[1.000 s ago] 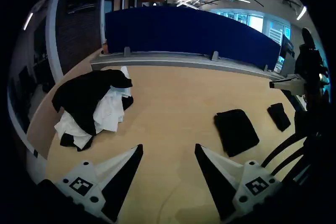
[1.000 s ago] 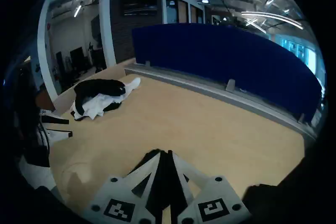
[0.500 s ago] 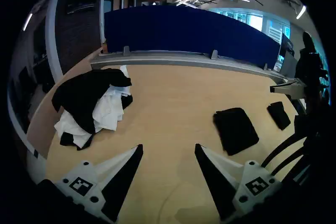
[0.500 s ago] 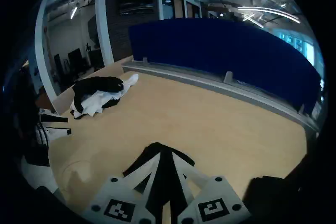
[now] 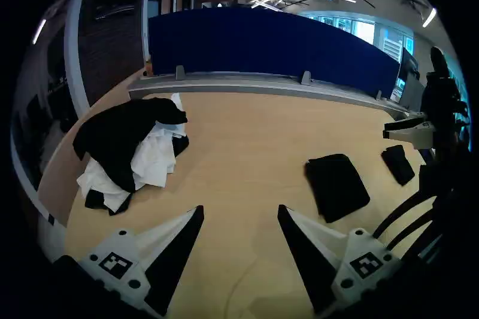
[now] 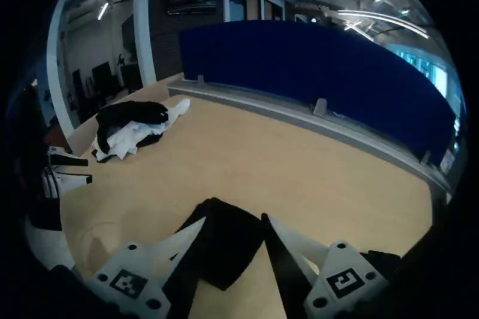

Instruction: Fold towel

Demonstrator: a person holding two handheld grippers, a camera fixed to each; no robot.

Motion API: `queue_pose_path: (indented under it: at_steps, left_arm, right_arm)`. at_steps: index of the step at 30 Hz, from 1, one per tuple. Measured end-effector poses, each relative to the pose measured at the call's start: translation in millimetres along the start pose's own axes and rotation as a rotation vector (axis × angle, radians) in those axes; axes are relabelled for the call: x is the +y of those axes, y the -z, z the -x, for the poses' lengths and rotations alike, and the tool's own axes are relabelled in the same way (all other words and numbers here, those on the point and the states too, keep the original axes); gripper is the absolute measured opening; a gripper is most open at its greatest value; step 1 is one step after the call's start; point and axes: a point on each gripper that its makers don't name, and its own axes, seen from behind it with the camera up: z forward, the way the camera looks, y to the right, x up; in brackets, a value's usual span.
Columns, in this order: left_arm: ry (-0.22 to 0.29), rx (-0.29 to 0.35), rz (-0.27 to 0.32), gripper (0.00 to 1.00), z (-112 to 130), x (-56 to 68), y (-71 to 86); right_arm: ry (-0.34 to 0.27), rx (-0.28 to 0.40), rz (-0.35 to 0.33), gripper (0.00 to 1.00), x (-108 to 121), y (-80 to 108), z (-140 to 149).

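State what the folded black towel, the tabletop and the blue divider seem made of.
Folded black towel: soft matte cloth, limp rounded edges. Tabletop: light wood or laminate, smooth, faint sheen. Blue divider: likely fabric-covered panel, matte, no glare.

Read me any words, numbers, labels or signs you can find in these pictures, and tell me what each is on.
No readable text.
The left gripper and right gripper carry square black-and-white coded markers, patterns, not words.
Nothing legible on the blue partition.
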Motion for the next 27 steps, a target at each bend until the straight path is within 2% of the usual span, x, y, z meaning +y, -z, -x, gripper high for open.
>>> queue_pose_path:
  at_steps: [7, 11, 13, 20, 27]
  left_arm:
    - [0.000, -0.001, -0.001, 0.91, 0.7, -2.6, -2.3]
    - [0.002, -0.005, -0.001, 0.91, 3.3, -3.1, -3.1]
    - [0.002, -0.008, 0.000, 0.91, 5.0, -3.2, -3.4]
    - [0.003, -0.018, 0.001, 0.91, 11.0, -3.7, -4.0]
    - [0.006, -0.026, 0.003, 0.91, 16.7, -3.1, -4.9]
  right_arm:
    - [0.002, -0.026, -0.009, 0.73, -1.2, -3.4, 16.5]
    - [0.007, -0.063, -0.019, 0.94, -3.8, -9.9, 41.2]
    - [0.005, -0.082, -0.024, 0.97, -5.2, -13.3, 54.5]
    - [0.007, -0.160, -0.035, 0.97, -9.9, -21.8, 104.5]
    - [0.016, -0.226, -0.047, 0.97, -13.8, -26.2, 141.5]
